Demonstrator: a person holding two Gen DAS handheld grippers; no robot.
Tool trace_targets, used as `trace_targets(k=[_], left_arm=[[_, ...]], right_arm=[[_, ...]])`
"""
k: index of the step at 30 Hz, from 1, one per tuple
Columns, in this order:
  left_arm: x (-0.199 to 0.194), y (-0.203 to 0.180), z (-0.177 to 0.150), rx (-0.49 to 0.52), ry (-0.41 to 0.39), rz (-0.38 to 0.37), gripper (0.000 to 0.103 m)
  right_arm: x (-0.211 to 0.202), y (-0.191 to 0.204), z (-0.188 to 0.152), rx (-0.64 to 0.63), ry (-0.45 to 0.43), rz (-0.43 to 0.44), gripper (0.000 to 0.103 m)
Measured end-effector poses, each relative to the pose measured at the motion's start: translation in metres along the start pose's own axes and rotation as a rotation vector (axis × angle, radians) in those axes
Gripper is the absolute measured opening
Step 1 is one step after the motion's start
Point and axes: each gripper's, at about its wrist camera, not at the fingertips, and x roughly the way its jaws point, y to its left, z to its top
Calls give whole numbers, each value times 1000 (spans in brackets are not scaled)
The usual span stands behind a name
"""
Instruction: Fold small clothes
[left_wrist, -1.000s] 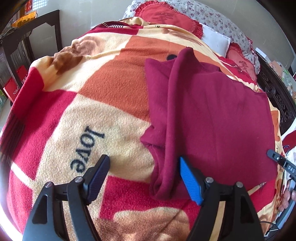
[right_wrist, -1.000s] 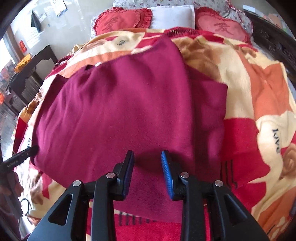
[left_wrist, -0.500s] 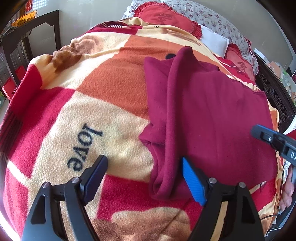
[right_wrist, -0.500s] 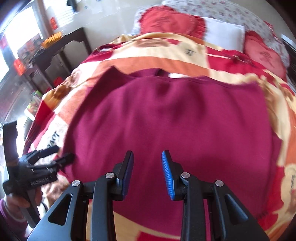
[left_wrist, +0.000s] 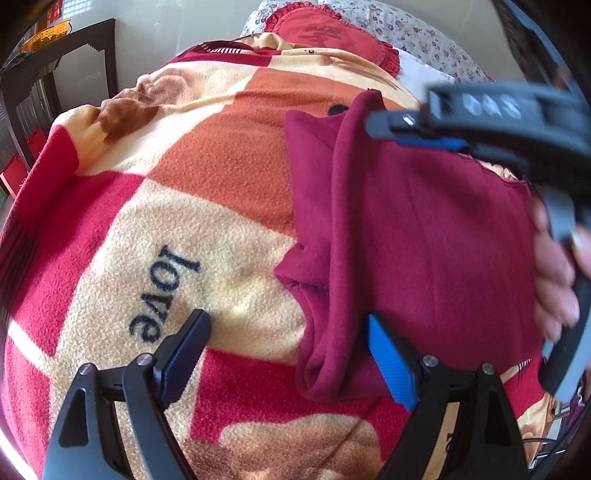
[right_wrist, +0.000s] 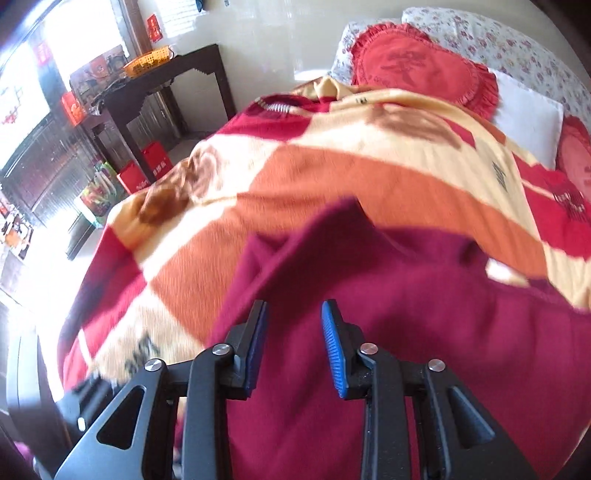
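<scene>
The left tongs (left_wrist: 286, 349) point steeply down, jaws wide and opening, nothing pressed between them. The right tongs (right_wrist: 293, 341), held in a hand (left_wrist: 554, 273), tilt down with a narrow, closing, empty gap.

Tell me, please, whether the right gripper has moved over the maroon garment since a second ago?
Yes. In the left wrist view the right gripper has swept in from the lower right edge to above the maroon garment, toward the red cushion.

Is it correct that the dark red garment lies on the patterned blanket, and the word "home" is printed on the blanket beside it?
Not quite. The garment does lie on the blanket, but the printed word beside it reads "love", as the left wrist view shows.
</scene>
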Motion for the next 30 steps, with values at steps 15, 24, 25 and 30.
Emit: trace_targets(k=[15,24,25,30], left_arm=[[2,1,0,14,5,-20,93],[1,0,-1,14,-2,-33,96],[1,0,-1,13,-3,-36,96],[-1,2,-1,-1,-5,-52,97]], right_arm=[[68,5,27,19,91,-24,0],[50,3,32,72,106,64,36],[55,10,33,50,125,60,38],[83,41,28,-96,186,-88,44]])
